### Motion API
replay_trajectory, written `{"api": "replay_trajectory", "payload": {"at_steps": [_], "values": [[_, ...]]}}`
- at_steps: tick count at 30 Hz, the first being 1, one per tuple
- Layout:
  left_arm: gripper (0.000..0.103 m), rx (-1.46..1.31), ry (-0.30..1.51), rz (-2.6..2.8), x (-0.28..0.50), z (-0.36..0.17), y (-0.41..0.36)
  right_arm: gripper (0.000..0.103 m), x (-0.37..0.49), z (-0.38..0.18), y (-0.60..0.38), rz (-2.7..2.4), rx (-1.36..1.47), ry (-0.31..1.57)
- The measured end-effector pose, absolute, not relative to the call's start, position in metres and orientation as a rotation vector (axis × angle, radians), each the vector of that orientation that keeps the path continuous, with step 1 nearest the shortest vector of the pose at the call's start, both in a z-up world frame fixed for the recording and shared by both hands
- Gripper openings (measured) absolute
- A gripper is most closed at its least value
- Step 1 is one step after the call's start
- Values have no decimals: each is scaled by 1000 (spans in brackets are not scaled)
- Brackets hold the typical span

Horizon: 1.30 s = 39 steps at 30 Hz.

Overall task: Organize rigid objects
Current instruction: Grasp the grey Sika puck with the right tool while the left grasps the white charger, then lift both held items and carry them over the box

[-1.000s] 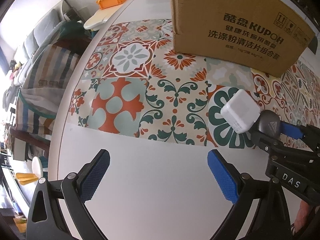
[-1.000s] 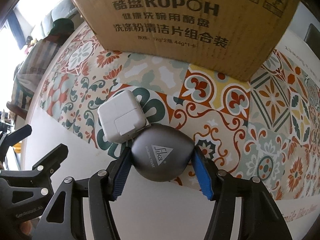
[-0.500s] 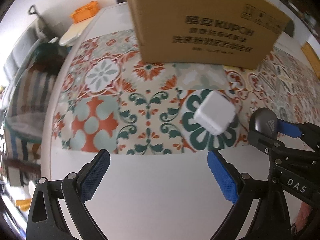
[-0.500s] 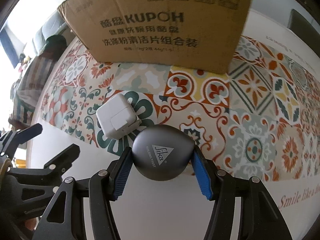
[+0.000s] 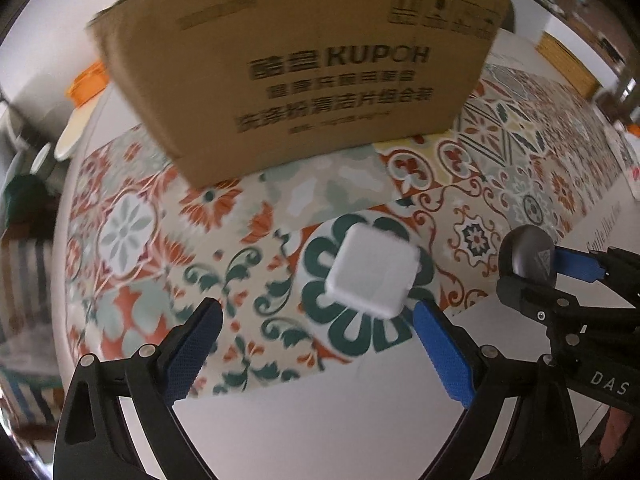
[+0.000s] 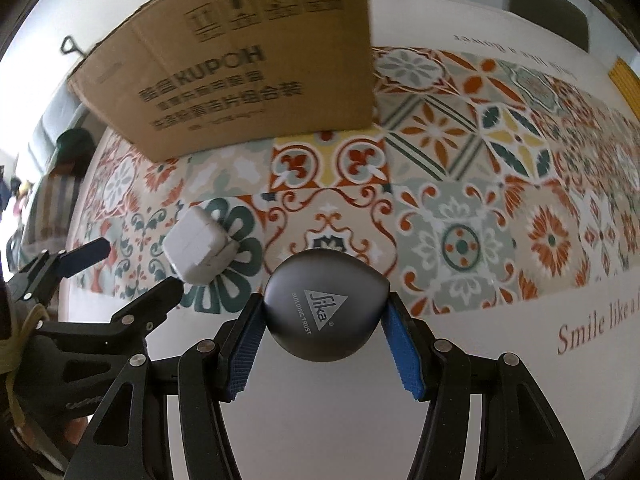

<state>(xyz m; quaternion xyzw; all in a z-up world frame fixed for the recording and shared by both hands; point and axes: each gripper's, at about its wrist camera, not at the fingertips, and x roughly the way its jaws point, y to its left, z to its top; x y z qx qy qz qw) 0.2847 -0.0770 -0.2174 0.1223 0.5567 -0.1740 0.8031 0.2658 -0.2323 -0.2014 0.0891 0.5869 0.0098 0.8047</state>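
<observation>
The right gripper has its jaws partly closed on a dark grey, rounded, smooth-shelled case printed with a triangular logo; both blue ribbed pads press its flanks, and the case sits out at their tips. The step in hand looks like carrying this case to the brown cardboard box with black printed lettering, which stands ahead of the jaws and off to their left. To do it well, keep the squeeze steady: the shell is curved and slick, held only at its widest part, so any slackening could let it pop forward. Lift clear of the box's near wall before moving in over it, since the box's opening is not in view from here, and release only once the case is well inside.

The left gripper stands with its jaws wide apart and nothing between the pads. A white, square, rounded-corner plastic charger block lies just ahead of them, nearer the right-hand pad than the left, on the patterned tile-print mat of orange, green and cream that covers the white desk. For that pick, centre the jaws over the block, line the pads up with two flat opposite faces and not the corners, then lower and close. The block looks hard and light, with a seam across one face; whether prongs stick out underneath cannot be told.
</observation>
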Motion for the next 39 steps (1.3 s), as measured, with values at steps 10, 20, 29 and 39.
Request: {"api": "replay_trajectory", "payload": {"at_steps": [10, 20, 29, 39], "values": [[86, 322, 1202, -475, 295, -232, -97, 59, 262, -210, -241, -66, 252, 1273], [58, 265, 1184, -518, 301, -237, -104, 59, 261, -215, -249, -94, 276, 1279], [45, 229, 1182, -515, 297, -232, -93, 59, 263, -214, -246, -84, 273, 1273], [45, 163, 1166, -480, 284, -212, -73, 59, 264, -206, -231, -40, 257, 1251]]}}
